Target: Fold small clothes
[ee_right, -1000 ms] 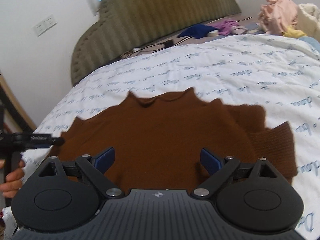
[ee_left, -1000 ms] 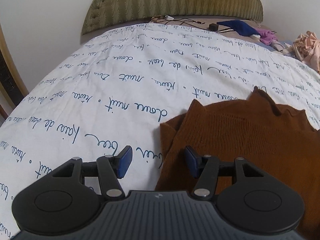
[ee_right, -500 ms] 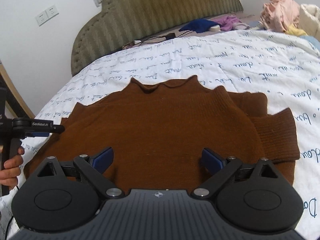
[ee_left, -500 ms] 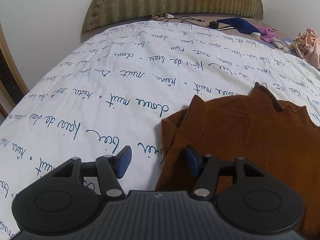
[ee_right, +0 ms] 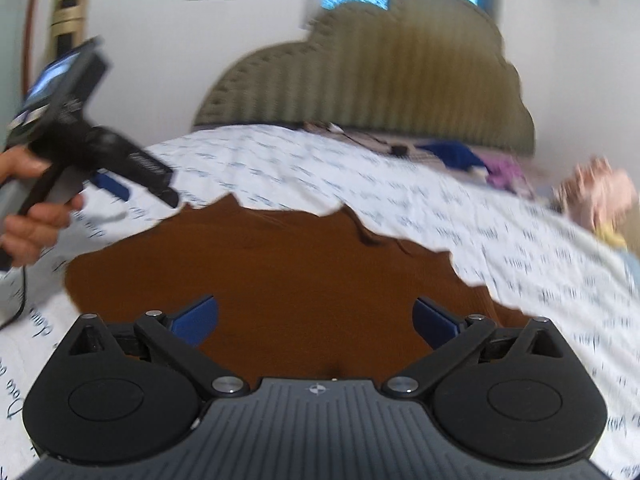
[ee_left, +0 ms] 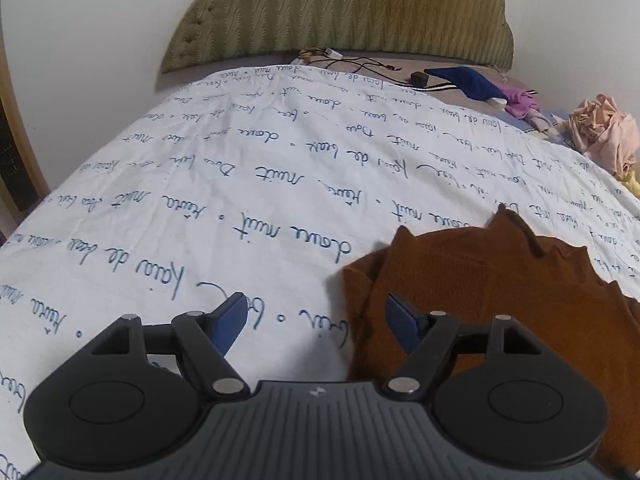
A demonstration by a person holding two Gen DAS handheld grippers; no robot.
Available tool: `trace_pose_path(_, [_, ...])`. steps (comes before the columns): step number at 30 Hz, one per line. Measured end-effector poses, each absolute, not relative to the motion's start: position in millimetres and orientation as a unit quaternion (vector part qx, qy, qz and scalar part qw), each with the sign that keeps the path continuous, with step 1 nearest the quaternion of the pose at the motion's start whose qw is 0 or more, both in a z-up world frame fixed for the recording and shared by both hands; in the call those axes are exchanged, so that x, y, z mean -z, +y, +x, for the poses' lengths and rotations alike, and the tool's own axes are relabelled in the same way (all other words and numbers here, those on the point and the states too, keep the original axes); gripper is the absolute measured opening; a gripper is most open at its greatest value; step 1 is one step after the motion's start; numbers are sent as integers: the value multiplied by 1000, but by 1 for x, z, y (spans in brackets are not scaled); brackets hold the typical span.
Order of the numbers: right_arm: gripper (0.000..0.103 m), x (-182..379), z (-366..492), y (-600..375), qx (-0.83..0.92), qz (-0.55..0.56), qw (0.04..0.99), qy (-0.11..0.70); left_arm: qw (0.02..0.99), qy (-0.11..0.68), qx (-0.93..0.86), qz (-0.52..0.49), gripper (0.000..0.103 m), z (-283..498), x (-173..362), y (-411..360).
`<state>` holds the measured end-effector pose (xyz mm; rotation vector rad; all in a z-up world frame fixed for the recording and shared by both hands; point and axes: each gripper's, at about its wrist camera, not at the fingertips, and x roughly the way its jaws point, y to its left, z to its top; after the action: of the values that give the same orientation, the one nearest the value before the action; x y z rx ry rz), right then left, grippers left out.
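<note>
A brown knit sweater lies flat on the white bedspread with blue script. My left gripper is open and empty, hovering over the sweater's left edge. In the right wrist view the sweater fills the middle, its collar at the far side. My right gripper is open and empty above the sweater's body. The left gripper shows there at the left, held in a hand above the bedspread next to the sweater's left corner. The right wrist view is blurred by motion.
A green padded headboard stands at the far end. Cables and a black charger, a dark blue cloth and a purple cloth lie near it. A pile of pink clothes sits at the right.
The right gripper has swung left and tilted up; its view is now blurred, and the folded right sleeve has left it. The left gripper has risen slightly and stays open.
</note>
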<state>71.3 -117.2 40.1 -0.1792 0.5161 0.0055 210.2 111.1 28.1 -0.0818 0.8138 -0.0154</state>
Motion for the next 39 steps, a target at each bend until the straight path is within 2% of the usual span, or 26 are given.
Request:
trace_pose_path(9, [103,-40,61,-72,-13,-139,961,238,915,400,17,-45,76,209,-26,116])
trace_pose_path(15, [103,-33,61,-63,-19,-130,956,263,915,401,16,-47,77,209,-25,118])
trace_pose_path(22, [103,-19,58,-33,-37,-193,941,275,912,401,58,-68,77,212,-26,127])
trace_pose_path(28, [102,-3,59,-1,-34,-270,925,265,876,436,131,-161,77,225,-16,147])
trace_pose_path(39, [102,41,68,46,-2,-392,884,253,770,470,225,-369,77,259,34,175])
